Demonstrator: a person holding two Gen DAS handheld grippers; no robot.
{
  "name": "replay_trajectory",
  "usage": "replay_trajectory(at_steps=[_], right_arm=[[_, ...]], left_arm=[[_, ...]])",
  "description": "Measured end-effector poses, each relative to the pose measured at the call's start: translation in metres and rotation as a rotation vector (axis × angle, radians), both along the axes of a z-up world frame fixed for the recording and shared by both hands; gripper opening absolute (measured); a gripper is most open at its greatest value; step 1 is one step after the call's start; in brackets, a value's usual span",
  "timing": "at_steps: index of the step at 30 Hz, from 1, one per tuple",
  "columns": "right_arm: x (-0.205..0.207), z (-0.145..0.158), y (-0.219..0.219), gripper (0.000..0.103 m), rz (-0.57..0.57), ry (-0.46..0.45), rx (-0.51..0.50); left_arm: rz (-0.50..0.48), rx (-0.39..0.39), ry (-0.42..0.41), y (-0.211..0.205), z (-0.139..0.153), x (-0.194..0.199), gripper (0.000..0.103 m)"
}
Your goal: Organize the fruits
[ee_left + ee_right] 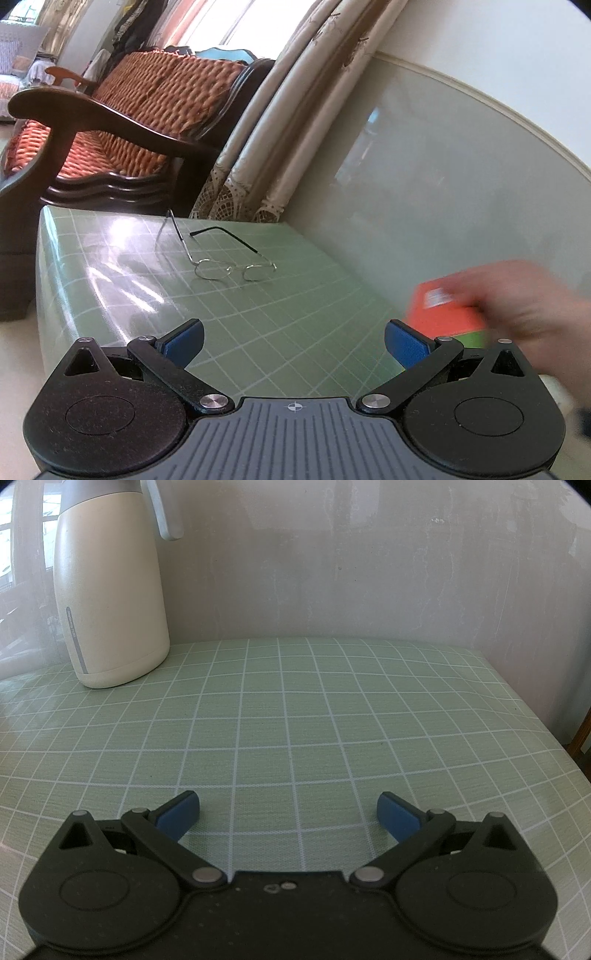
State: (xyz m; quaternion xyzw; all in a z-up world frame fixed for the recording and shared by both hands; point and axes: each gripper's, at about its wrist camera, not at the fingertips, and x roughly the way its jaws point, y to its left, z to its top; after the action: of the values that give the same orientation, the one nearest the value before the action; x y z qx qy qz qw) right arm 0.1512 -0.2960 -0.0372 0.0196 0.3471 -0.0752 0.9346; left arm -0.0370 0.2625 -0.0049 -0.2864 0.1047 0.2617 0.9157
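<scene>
No fruit shows in either view. My left gripper is open and empty, low over the green checked tablecloth. To its right a blurred bare hand holds an orange and green carton close to the right blue fingertip. My right gripper is open and empty over the same tablecloth, with nothing between its blue fingertips.
A pair of wire-rimmed glasses lies on the table ahead of the left gripper. A cream thermos jug stands at the far left by the wall. A wooden sofa with orange cushions and curtains stand beyond the table's far edge.
</scene>
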Motion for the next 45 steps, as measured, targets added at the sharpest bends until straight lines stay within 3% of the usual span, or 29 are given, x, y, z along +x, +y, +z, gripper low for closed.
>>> replay_trajectory(at_steps=[10,17,36,45], right_arm=[[0.000,0.000,0.000,0.103,0.000,0.000,0.000],[0.000,-0.001,0.000,0.103,0.000,0.000,0.000],[0.000,-0.001,-0.001,0.103,0.001,0.000,0.001],[0.000,-0.001,-0.001,0.103,0.000,0.000,0.001]], left_arm=[[-0.033,0.054,0.038,-0.027,0.010,0.009,0.103],[-0.073,0.178,0.080,-0.058,0.020,0.018,0.103],[-0.093,0.157,0.081,-0.055,0.022,0.017,0.103],[-0.113,0.099,0.054,-0.048,0.017,0.017,0.103]])
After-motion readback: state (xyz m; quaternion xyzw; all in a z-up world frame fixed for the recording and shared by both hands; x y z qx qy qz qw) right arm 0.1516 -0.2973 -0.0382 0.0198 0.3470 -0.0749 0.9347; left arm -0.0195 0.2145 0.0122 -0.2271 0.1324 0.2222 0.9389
